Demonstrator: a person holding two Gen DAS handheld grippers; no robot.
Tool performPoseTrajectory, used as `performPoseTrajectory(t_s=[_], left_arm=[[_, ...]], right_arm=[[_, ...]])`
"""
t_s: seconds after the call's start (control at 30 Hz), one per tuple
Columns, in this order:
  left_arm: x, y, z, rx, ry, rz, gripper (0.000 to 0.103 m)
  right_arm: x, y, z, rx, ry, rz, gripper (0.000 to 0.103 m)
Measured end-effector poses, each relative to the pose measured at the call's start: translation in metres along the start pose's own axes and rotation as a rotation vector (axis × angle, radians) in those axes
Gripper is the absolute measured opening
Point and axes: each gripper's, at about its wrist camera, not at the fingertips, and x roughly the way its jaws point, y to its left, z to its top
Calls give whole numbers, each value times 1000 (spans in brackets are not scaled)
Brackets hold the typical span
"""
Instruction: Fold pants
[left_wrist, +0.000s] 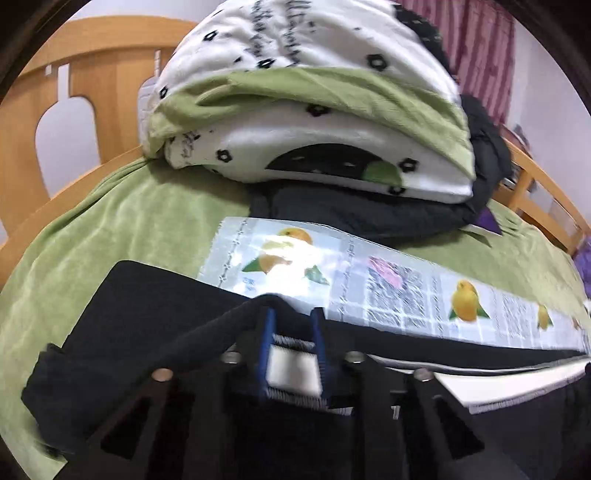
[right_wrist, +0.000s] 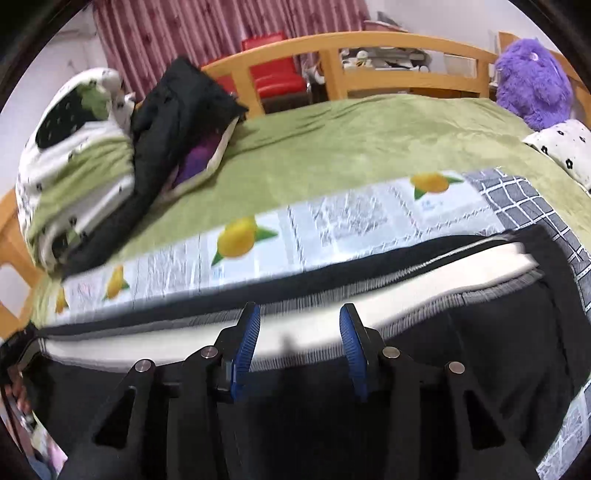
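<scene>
Black pants (right_wrist: 480, 332) are seen spread on a bed (right_wrist: 351, 140), waistband toward twelve o'clock, with left gripper (left_wrist: 291, 321) and right gripper (right_wrist: 299, 321) parted, nothing clamped, seemingly for folding.

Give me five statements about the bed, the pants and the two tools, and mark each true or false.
1. The pants are black with a white stripe. True.
2. The right tool has its jaws apart, over the white stripe. True.
3. A purple plush toy sits at the far corner of the bed. True.
4. The bed cover is red. False: it is green.
5. The printed sheet under the pants shows strawberries. False: it shows yellow-orange fruit with green leaves.
</scene>
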Motion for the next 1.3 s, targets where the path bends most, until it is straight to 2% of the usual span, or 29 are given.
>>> performPoseTrajectory(t_s=[0.03, 0.07, 0.1, 0.13, 0.2, 0.27, 0.4, 0.5, 0.57, 0.7, 0.8, 0.9, 0.97, 1.03, 1.1, 1.13, 1.2, 1.3], left_arm=[[-9, -1, -4, 23, -10, 0, 40], [-19, 0, -9, 46, -23, 5, 55], [-30, 1, -15, 65, -37, 13, 65], [-45, 5, -23, 79, -50, 20, 66], [-63, 13, -39, 101, -31, 13, 66], [-79, 27, -62, 85, 32, -14, 66], [-98, 58, -116, -16, 149, -103, 66], [-95, 74, -145, -109, 207, -151, 66], [-85, 80, -152, -178, 234, -172, 66], [-70, 81, -142, -259, 227, -230, 66], [-55, 81, -134, -301, 217, -233, 64], [-40, 76, -124, -317, 211, -226, 64], [-34, 73, -119, -319, 205, -209, 59], [-26, 71, -113, -312, 201, -159, 43], [-20, 69, -107, -307, 209, -123, 23], [-19, 68, -103, -302, 217, -116, 18], [-27, 67, -98, -297, 216, -112, 13], [-60, 65, -95, -252, 194, -147, 13]], right_arm=[[-9, 1, -9, -15, 0, -1, 45], [-17, 1, -18, -28, 4, -4, 46], [-29, -2, -30, -36, 7, -7, 47], [-38, -5, -39, -38, 10, -9, 47], [-60, -16, -65, -29, 24, -14, 53], [-76, -27, -88, -12, 44, -27, 56], [-101, -60, -139, 78, 86, -33, 56], [-101, -86, -165, 213, 129, 28, 56], [-104, -96, -170, 278, 109, 62, 56], [-97, -100, -162, 335, 107, 113, 56], [-80, -101, -150, 349, 118, 120, 56], [-60, -103, -136, 365, 92, 105, 56], [-47, -103, -126, 383, 69, 97, 56], [-37, -105, -119, 399, 54, 87, 52], [-30, -106, -110, 416, 51, 47, 24], [-29, -107, -108, 421, 49, 47, 21], [-44, -111, -107, 425, 30, 50, 12], [-81, -111, -107, 397, -7, 88, 10]])
